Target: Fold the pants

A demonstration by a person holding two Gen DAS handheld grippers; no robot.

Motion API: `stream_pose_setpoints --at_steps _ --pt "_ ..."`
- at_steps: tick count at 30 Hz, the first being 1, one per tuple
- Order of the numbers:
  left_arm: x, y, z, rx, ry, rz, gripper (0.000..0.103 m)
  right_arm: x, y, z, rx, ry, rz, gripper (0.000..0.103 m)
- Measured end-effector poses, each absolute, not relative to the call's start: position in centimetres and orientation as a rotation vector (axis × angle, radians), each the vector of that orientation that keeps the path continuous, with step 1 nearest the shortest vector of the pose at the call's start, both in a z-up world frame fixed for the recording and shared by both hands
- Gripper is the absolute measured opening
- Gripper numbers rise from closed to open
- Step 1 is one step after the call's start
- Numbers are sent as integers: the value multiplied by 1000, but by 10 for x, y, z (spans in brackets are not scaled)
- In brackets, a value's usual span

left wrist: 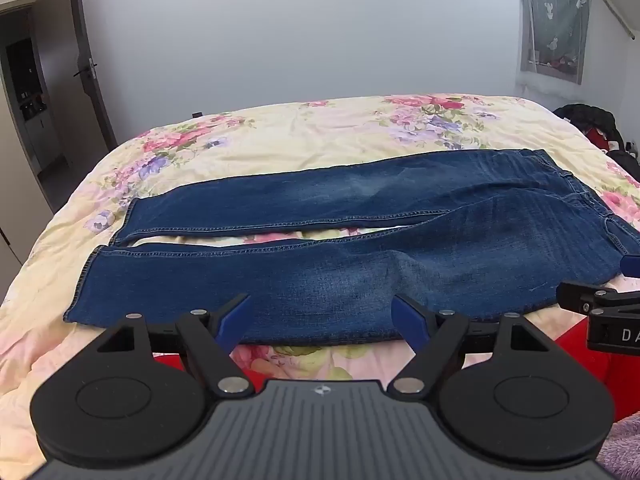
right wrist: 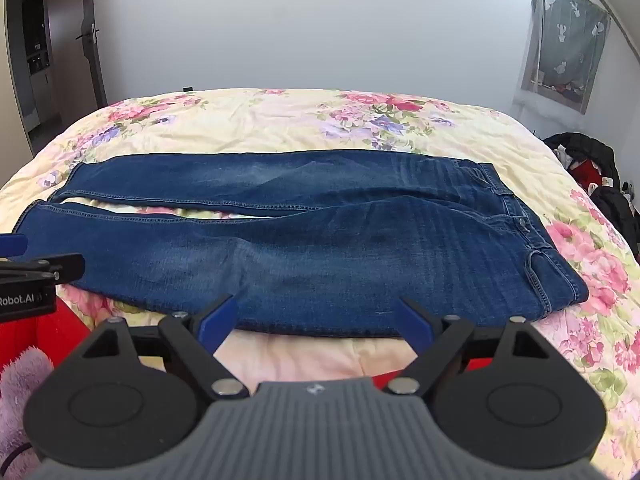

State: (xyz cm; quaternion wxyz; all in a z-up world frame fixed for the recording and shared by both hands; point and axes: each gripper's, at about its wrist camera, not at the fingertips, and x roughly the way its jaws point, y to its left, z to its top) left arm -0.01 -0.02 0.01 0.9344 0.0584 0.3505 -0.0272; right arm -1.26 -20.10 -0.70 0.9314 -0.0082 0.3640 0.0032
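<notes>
Closest to me, my left gripper (left wrist: 322,314) hangs over the near edge of the bed with its blue fingers (left wrist: 232,320) spread wide and nothing between them. My right gripper (right wrist: 316,316) sits just beside it, jaws likewise spread wide and holding nothing; each one shows at the edge of the other's view. Both tilt downward toward the mattress. Under them I see a strip of red fabric (left wrist: 568,344) along the bed's near side and a bit of fuzzy lilac cloth (right wrist: 20,384) down by my side.

Just past the fingertips lie the jeans (left wrist: 360,240), spread flat across the floral bedspread (left wrist: 280,132). They run sideways: waistband (right wrist: 532,240) to the right, with a button showing, and the two leg hems (left wrist: 104,240) to the left. The legs are slightly parted, a sliver of bedspread showing between them. The near leg's lower edge is right by both grippers' tips, though I cannot tell whether any finger touches the cloth.

Farther on, bare bedspread stretches to the plain wall (left wrist: 300,32). A pile of dark clothing (right wrist: 588,160) sits off the far right corner of the bed. A curtained window (right wrist: 568,36) is high on the right, and an open door (left wrist: 86,72) stands at the far left.
</notes>
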Motion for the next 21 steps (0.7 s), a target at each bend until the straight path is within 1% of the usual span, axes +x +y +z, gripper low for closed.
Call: stream_pose_setpoints --at_steps 21 --pt "-2 1 0 125 721 -47 92 -16 -204 -10 -1 757 17 82"
